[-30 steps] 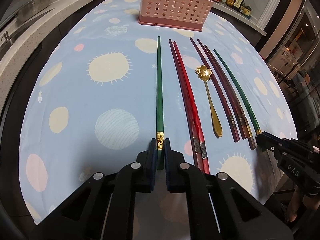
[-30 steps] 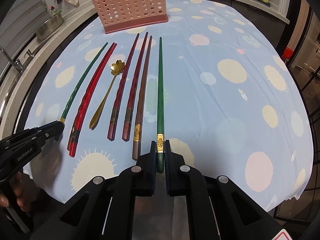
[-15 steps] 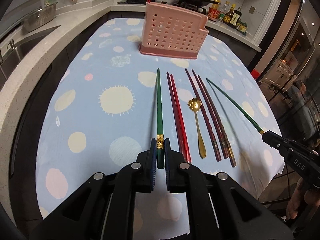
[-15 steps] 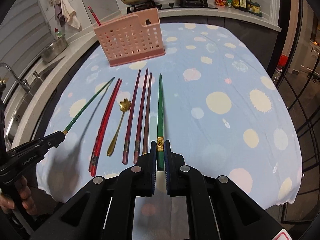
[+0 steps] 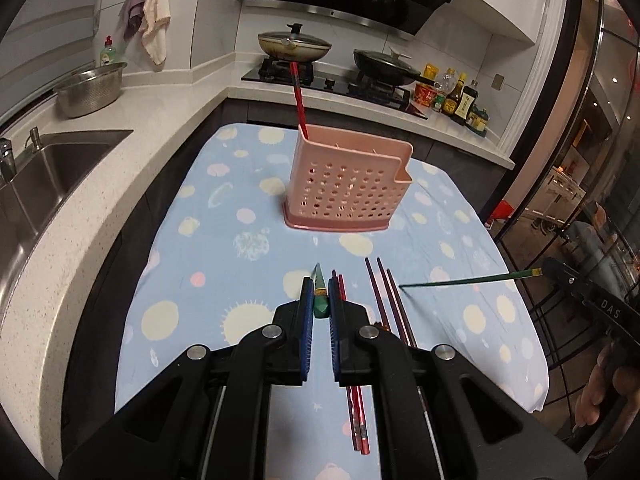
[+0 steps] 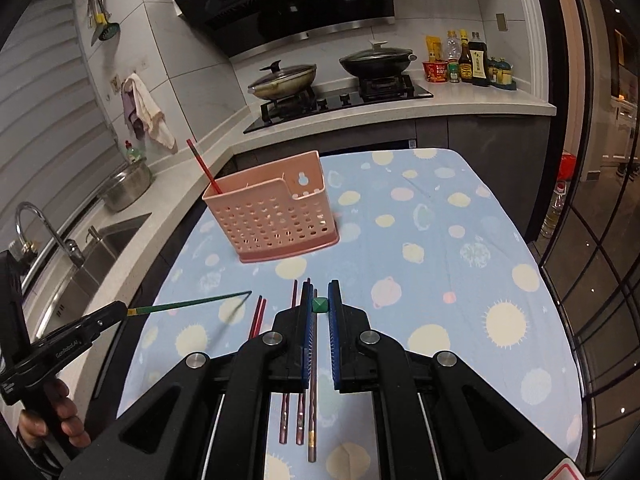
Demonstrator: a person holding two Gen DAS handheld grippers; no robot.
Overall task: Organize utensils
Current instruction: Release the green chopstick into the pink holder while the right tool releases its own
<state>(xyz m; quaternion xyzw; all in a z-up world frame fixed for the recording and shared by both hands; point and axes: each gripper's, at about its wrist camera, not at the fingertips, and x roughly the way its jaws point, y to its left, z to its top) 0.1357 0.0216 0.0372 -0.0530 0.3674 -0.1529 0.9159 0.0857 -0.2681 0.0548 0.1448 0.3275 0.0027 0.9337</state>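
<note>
Green chopsticks are off the table, one clamped at its butt in each gripper. Left gripper (image 5: pixel 320 306) and right gripper (image 6: pixel 319 306) are raised, aiming their sticks level toward the pink holder (image 5: pixel 349 184) standing on the spotted cloth (image 5: pixel 224 256).

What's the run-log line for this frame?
left tool: shut on green chopstick | right tool: shut on second green chopstick | pink holder: one red chopstick inside

A table covered by a pale blue cloth (image 5: pixel 224 248) printed with suns and planets carried a pink perforated utensil holder (image 5: pixel 348 188) at its far middle, a red chopstick pair (image 5: pixel 357 416) nearer, and three dark reddish-brown chopsticks (image 6: pixel 299 420) lying side by side.
</note>
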